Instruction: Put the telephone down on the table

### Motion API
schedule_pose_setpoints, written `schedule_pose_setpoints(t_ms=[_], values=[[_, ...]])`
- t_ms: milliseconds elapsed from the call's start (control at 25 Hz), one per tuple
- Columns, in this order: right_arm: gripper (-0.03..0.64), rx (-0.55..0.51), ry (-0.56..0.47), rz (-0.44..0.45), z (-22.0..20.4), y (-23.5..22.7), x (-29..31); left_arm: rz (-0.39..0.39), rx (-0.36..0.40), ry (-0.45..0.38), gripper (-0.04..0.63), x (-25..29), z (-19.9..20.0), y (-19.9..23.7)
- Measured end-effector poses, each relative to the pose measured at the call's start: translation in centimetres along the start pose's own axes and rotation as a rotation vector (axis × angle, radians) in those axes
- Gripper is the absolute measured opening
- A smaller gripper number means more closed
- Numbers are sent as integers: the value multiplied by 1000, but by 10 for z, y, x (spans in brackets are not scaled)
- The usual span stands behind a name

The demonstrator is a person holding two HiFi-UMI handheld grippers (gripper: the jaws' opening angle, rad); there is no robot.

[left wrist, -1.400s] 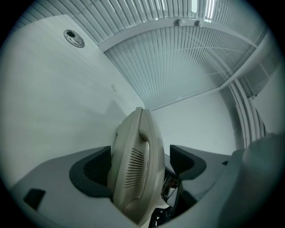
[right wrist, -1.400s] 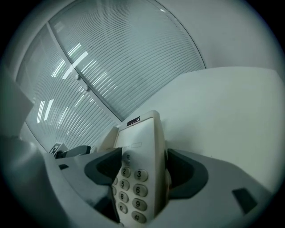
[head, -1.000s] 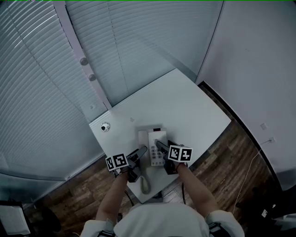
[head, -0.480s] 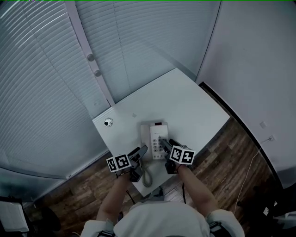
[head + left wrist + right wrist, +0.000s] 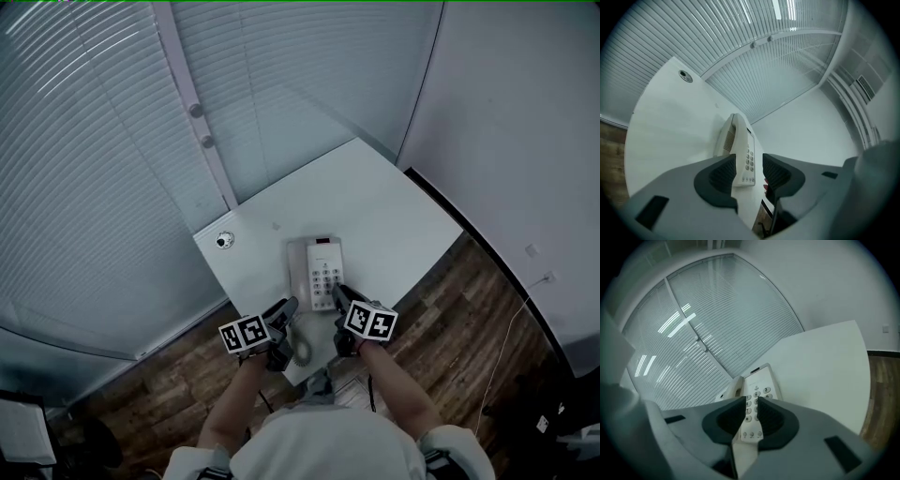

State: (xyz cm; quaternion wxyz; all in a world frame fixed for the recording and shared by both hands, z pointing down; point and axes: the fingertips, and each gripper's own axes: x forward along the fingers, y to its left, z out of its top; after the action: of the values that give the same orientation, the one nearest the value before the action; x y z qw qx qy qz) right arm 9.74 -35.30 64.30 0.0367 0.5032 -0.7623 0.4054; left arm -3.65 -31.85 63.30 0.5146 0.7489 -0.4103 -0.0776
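A pale desk telephone (image 5: 319,267), handset in its cradle, lies flat on the white table (image 5: 384,202) near the front edge. My left gripper (image 5: 289,307) hovers just short of its near left corner and my right gripper (image 5: 337,293) just short of its near right corner. Neither touches it. In the left gripper view the telephone (image 5: 739,143) lies beyond the left gripper (image 5: 749,161), whose jaws are closing with a clear gap and nothing between them. In the right gripper view the right gripper (image 5: 751,411) is closing to a narrow slit, the telephone (image 5: 759,380) showing beyond it.
The phone's coiled cord (image 5: 302,350) hangs over the table's front edge between my hands. A small round fitting (image 5: 223,241) sits at the table's left corner. Window blinds (image 5: 112,141) run behind the table, a wall (image 5: 525,141) stands to the right, and wood floor (image 5: 469,319) lies below.
Both grippers have drawn back from the telephone towards the person, and their jaws have narrowed. The telephone stays flat on the table.
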Motion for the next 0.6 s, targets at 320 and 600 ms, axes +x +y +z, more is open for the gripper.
schedule_pose_setpoints(t_ms=[320, 600], values=[[52, -57, -29, 33, -19, 26, -34, 40, 45, -14, 107, -27, -22, -9], [43, -81, -30, 67, -45, 49, -64, 67, 106, 1, 55, -52, -48, -20]])
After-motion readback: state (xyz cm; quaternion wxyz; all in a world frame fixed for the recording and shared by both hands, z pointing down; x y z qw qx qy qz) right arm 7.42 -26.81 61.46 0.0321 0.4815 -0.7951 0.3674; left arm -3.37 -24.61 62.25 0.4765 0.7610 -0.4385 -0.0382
